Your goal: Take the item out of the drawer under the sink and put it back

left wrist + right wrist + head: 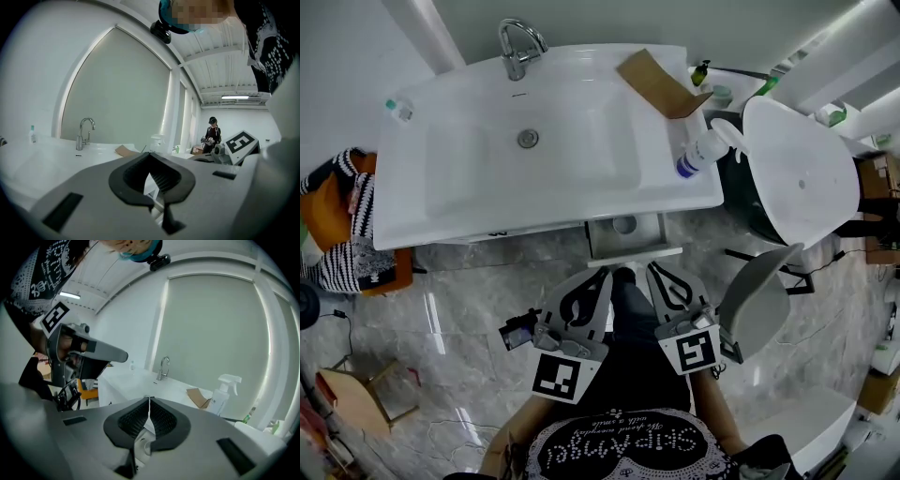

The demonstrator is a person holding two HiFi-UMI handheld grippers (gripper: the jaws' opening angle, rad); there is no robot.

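A small white drawer (624,247) stands pulled out under the white sink (478,192), with a round grey item (624,224) lying in it. Both grippers hover side by side just in front of the drawer, over the person's dark trouser leg. My left gripper (603,275) has its jaws together and holds nothing; in the left gripper view its tips (150,155) meet over a white edge below. The right gripper (657,270) is also shut and empty, its jaws (149,401) closed in a thin line and pointing toward the sink's front.
A faucet (517,49), a piece of cardboard (659,84), a spray bottle (703,152) and a small bottle (398,109) are on the sink top. A white round seat (802,173) and grey chair (757,298) stand right, an orange stool with striped cloth (342,225) left.
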